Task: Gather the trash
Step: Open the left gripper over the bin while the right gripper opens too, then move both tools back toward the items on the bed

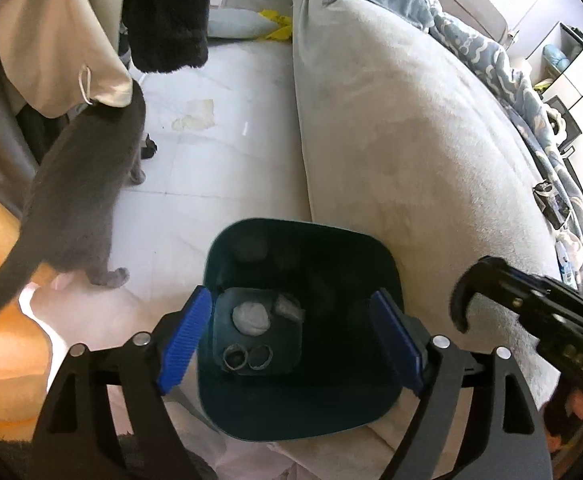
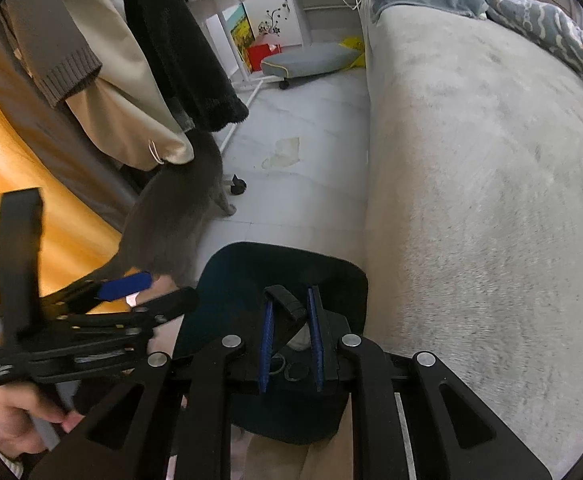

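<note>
Over the dark teal square plastic bin (image 1: 299, 320), the left gripper (image 1: 291, 340) gapes empty, the right gripper (image 2: 291, 344) is pinched shut on nothing. Crumpled grey paper (image 1: 250, 317) lies inside; both should lift clear without tipping it.

Grey cat (image 1: 83, 184) on pale tiled floor (image 1: 227, 128), under hanging clothes (image 1: 163, 12), beside beige bed (image 1: 403, 152).

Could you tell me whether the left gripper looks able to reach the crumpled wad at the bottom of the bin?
Probably yes: the left gripper is open above the bin, the wad uncovered.
</note>
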`<state>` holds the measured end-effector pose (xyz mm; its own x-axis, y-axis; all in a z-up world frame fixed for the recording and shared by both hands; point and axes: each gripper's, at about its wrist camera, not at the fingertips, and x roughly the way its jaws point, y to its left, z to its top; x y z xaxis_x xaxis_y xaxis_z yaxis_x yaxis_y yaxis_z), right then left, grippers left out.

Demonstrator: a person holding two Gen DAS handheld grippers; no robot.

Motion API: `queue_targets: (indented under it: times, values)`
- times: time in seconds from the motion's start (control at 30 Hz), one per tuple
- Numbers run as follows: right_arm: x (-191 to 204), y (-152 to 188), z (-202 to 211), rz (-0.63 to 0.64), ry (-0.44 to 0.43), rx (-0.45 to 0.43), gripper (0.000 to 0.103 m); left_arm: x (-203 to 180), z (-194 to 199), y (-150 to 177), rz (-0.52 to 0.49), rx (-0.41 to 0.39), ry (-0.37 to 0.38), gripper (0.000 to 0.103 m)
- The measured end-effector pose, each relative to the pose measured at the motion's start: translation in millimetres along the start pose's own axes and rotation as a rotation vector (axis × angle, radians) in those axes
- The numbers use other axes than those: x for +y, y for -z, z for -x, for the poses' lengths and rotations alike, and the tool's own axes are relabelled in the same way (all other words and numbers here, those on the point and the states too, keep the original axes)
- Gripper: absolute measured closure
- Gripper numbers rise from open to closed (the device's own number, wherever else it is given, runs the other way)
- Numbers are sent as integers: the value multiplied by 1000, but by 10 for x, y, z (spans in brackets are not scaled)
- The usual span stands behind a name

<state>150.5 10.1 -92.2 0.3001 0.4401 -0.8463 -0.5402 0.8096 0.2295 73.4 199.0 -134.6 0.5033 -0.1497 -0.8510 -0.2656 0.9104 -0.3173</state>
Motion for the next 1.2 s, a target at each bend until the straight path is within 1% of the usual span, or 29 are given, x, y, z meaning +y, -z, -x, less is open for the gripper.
queue_targets:
  times: [0.13,0.23,0.4,0.5,0.67,0.7,0.73,0.77,0.8,1.0,1.03,1.2]
  values:
    - [39,-13,-155,6,13,34,87,58,91,34,-14,-19,26,19]
    - [77,11,-335,7,23,78,86,85,178,57,-41,-41,19,19]
    - [131,73,-591,3,35,135,86,127,401,88,-81,-115,0,21]
    - [177,129,-735,2,42,174,85,187,537,103,-87,-161,10,22]
    - [227,201,-893,-11,48,203,85,274,729,135,-94,-217,35,22]
    - [230,214,-888,-16,48,204,78,283,754,134,-96,-225,39,22]
    - [229,218,-895,-25,47,203,56,292,787,136,-98,-237,46,22]
    - [233,214,-884,-32,42,196,44,297,817,133,-99,-247,50,22]
    - [232,213,-874,-34,35,188,36,303,840,129,-99,-254,54,22]
    - [274,226,-837,-36,27,175,35,270,983,104,-123,-299,67,22]
    - [273,233,-814,-35,26,168,33,230,1022,100,-135,-312,66,22]
    - [278,260,-579,6,16,123,30,-32,1168,122,-232,-352,50,22]
